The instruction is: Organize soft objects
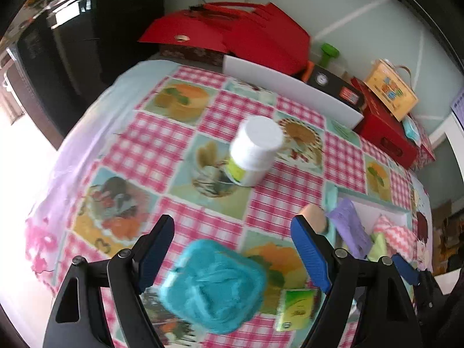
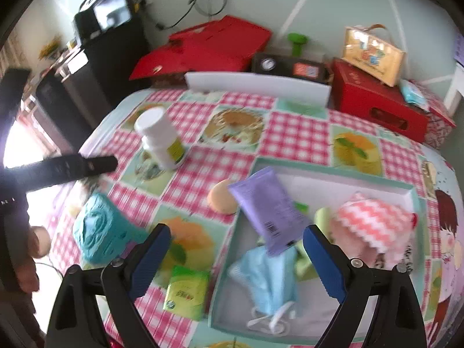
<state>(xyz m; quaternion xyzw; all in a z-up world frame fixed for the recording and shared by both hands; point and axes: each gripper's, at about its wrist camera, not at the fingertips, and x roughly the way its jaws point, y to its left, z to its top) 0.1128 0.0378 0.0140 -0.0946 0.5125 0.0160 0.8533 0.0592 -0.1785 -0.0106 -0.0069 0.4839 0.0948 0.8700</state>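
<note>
Left gripper [image 1: 232, 249]: jaws spread wide, nothing pinched; the crumpled teal soft cloth bundle [image 1: 214, 287] lies on the tablecloth just below and between its blue pads

Right gripper [image 2: 237, 258]: jaws spread, empty; it hangs above the near edge of the shallow white tray with a mint-green rim [image 2: 342, 182]

Soft things already in the tray: a lilac plastic wipes packet [image 2: 268, 210] leaning over the tray's left wall, a pale blue face mask with white loops [image 2: 268, 281] straight ahead of the right gripper, a pink-and-white zigzag cloth [image 2: 374, 223] beyond its right finger

Still loose on the tablecloth: the teal bundle, a flat green tissue packet [image 2: 187, 293] beside the right gripper's left finger, a round peach sponge puff [image 2: 221, 200] touching the tray's outer wall

Not soft: a white plastic bottle with a yellow label [image 1: 253, 152] stands well ahead of the left gripper

Risk: the bundle looks loose, so a shallow pinch could catch one fold and let the rest trail or drop; the lilac packet is perched on the wall, so a knock from an incoming load could tip it out

Only the right view shows: the tray's contents, the mask, and the left gripper's dark finger [image 2: 87, 166] from the side

Only the left view shows: the bundle lying squarely between the left pads
</note>
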